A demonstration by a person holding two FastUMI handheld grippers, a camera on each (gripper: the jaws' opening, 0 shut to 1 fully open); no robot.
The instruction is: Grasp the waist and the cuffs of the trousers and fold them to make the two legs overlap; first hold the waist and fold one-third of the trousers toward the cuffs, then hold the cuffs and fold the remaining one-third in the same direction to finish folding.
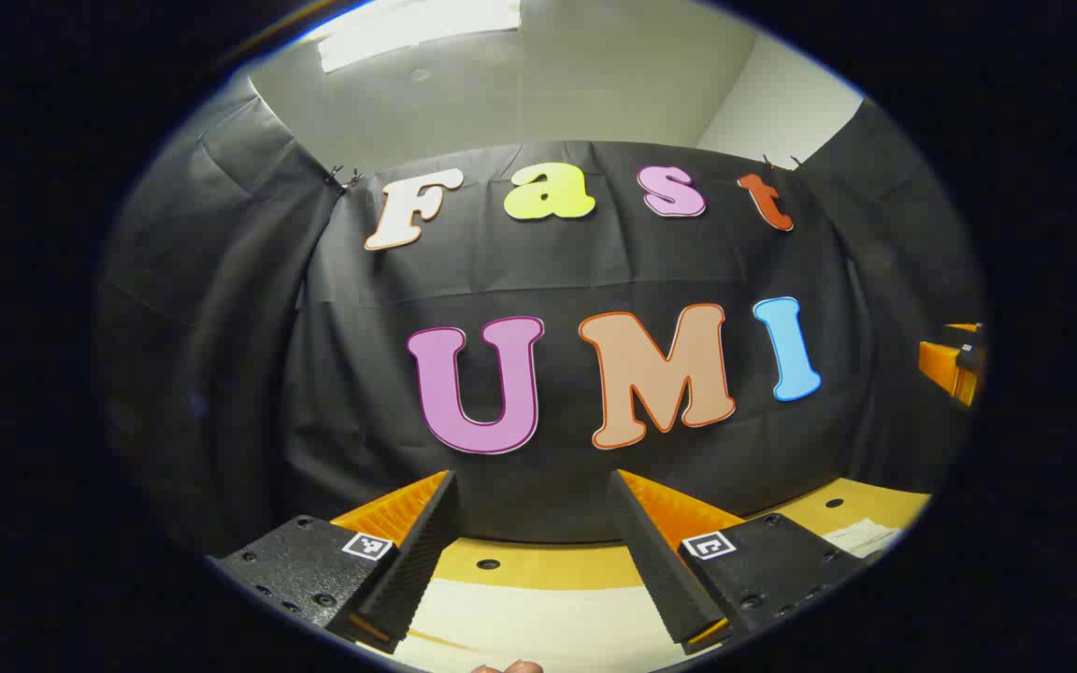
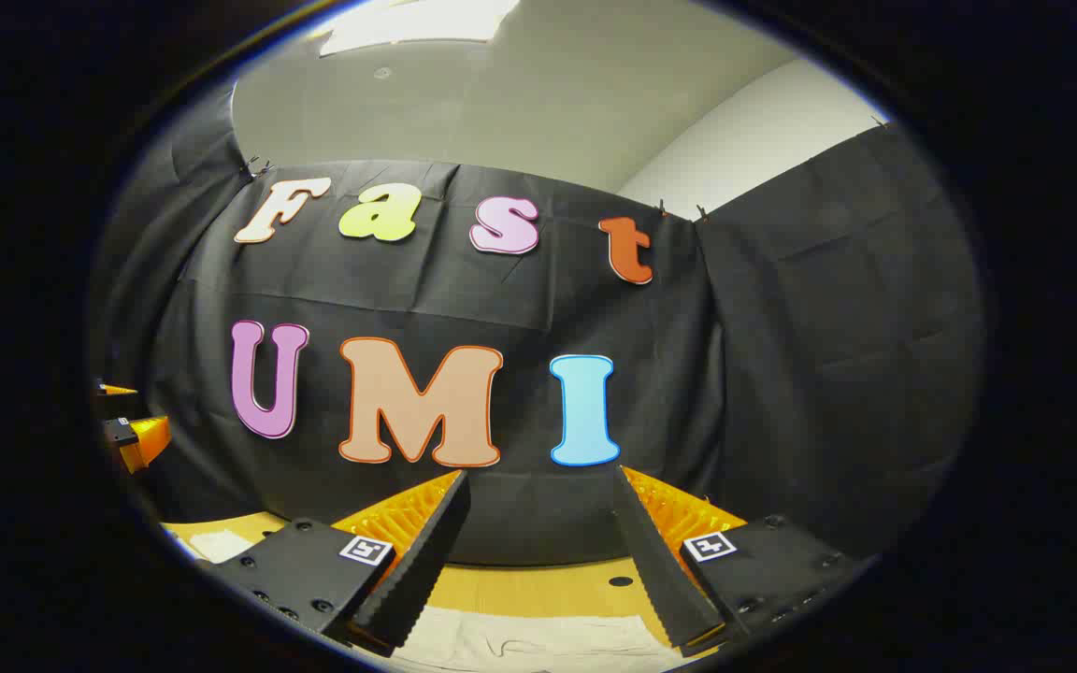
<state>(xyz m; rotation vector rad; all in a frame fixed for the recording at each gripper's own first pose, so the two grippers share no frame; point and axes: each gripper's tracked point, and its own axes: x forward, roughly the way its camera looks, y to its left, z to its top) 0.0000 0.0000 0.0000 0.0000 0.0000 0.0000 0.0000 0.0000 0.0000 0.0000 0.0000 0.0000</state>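
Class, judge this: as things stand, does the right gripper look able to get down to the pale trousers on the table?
Probably yes: the right gripper has its jaws apart, nothing between them, and the trousers lie just below.

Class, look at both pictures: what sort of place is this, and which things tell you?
Probably an indoor recording booth: black cloth walls clipped up around a wooden table, pale cloth on it, and a ceiling light.

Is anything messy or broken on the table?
Nothing looks broken or spilled. Pale trousers lie on the wooden table below the right gripper, with a few soft wrinkles. The left gripper hangs open above the table too, holding nothing.
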